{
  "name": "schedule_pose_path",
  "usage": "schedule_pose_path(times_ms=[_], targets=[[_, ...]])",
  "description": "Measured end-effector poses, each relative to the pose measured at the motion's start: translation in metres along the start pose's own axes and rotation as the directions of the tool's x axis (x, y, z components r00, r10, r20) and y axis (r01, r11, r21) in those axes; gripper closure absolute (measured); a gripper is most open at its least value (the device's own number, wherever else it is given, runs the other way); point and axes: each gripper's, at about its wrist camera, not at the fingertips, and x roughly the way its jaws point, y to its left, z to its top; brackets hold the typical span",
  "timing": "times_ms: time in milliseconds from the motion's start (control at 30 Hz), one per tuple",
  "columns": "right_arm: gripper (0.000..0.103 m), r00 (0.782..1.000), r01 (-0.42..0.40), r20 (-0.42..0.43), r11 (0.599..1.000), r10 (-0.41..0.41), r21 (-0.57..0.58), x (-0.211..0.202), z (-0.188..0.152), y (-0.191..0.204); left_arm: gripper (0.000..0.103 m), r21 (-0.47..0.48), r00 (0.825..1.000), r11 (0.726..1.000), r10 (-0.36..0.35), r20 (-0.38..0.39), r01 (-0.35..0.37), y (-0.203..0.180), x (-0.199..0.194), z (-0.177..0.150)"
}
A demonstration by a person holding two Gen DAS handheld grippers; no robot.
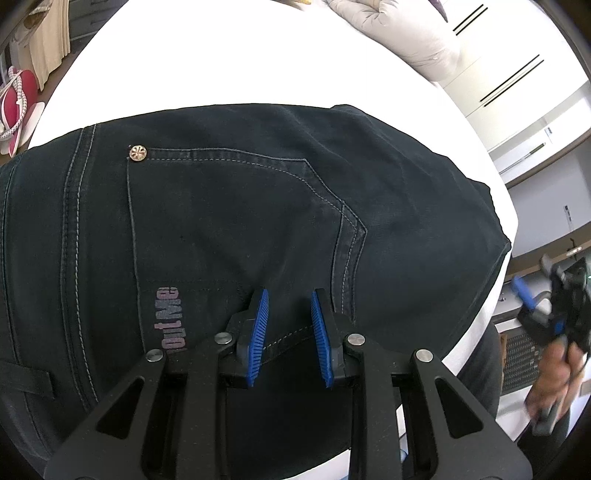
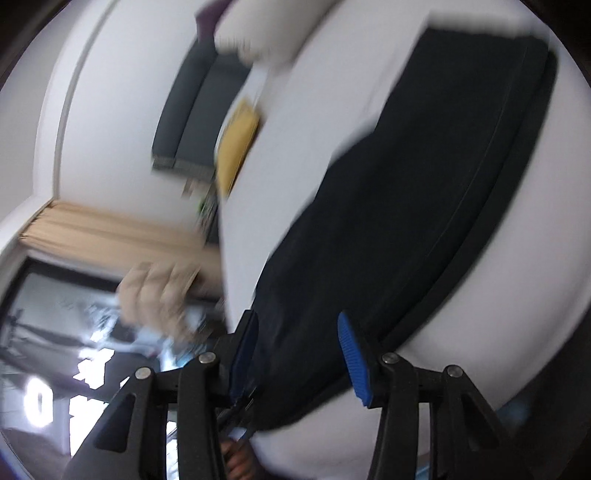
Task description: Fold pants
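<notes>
Dark denim pants (image 1: 258, 221): lying flat on the white desk (image 1: 221, 66), back pocket with brass rivet (image 1: 137, 153) upward. Left gripper (image 1: 289, 306): over the pocket's lower edge, blue fingers (image 1: 260, 325) narrowly parted, a ridge of denim between them; whether they pinch it cannot be told. Right gripper (image 2: 295, 343): at the pants' near edge, fingers (image 2: 351, 354) spread wide, view blurred. Cream pillow (image 1: 406, 29): beyond the pants' far side.
</notes>
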Motion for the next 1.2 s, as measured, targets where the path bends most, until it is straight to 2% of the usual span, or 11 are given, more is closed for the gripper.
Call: schedule_pose_path(times_ms=[33, 100, 167, 267, 600, 700, 767, 833, 933, 1133, 1200], targets=[[0.053, 0.999, 0.005, -0.042, 1.0, -0.005, 0.013, 0.015, -0.009, -0.001, 0.08, 0.0, 1.0, 1.0, 0.0, -0.001, 0.0, 0.0, -0.002, 0.0], [0.055, 0.997, 0.041, -0.074, 0.998, -0.038, 0.045, 0.031, -0.017, -0.006, 0.08, 0.0, 1.0, 1.0, 0.0, -0.001, 0.0, 0.0, -0.002, 0.001], [0.056, 0.995, 0.026, -0.102, 0.996, -0.017, 0.091, 0.043, -0.024, -0.013, 0.08, -0.005, 1.0, 1.0, -0.002, 0.001, 0.002, 0.0, -0.001, 0.002], [0.056, 0.988, 0.054, -0.146, 0.994, -0.04, 0.092, 0.056, -0.03, -0.016, 0.08, -0.01, 1.0, 1.0, -0.006, 0.006, 0.006, 0.001, -0.002, 0.002], [0.061, 0.983, 0.058, -0.183, 0.983, -0.026, 0.174, 0.067, -0.035, -0.037, 0.08, -0.01, 1.0, 1.0, 0.0, 0.007, 0.0, 0.002, -0.003, 0.003], [0.074, 0.982, 0.056, -0.188, 0.979, -0.019, 0.194, 0.077, -0.033, -0.041, 0.08, -0.007, 1.0, 1.0, 0.004, 0.007, -0.004, 0.0, -0.003, 0.004], [0.092, 0.981, 0.061, -0.194, 0.977, -0.02, 0.205, 0.081, -0.032, -0.045, 0.08, -0.005, 1.0, 1.0, 0.005, 0.005, -0.005, -0.001, -0.004, 0.004], [0.097, 0.98, 0.064, -0.198, 0.977, -0.023, 0.205, 0.081, -0.031, -0.049, 0.08, 0.0, 1.0, 1.0, 0.006, 0.001, -0.006, -0.001, -0.004, 0.004], [0.099, 0.981, 0.081, -0.189, 0.984, -0.05, 0.158, 0.073, -0.036, -0.046, 0.08, 0.01, 1.0, 1.0, 0.011, -0.004, -0.011, -0.004, -0.004, 0.004], [0.101, 0.986, 0.056, -0.167, 0.981, -0.024, 0.187, 0.065, -0.044, -0.056, 0.08, 0.013, 1.0, 1.0, 0.011, -0.006, -0.011, -0.004, -0.006, 0.001], [0.1, 0.984, 0.073, -0.171, 0.989, -0.05, 0.13, 0.066, -0.042, -0.046, 0.08, 0.009, 1.0, 1.0, 0.008, -0.005, -0.008, -0.004, -0.007, 0.001]])
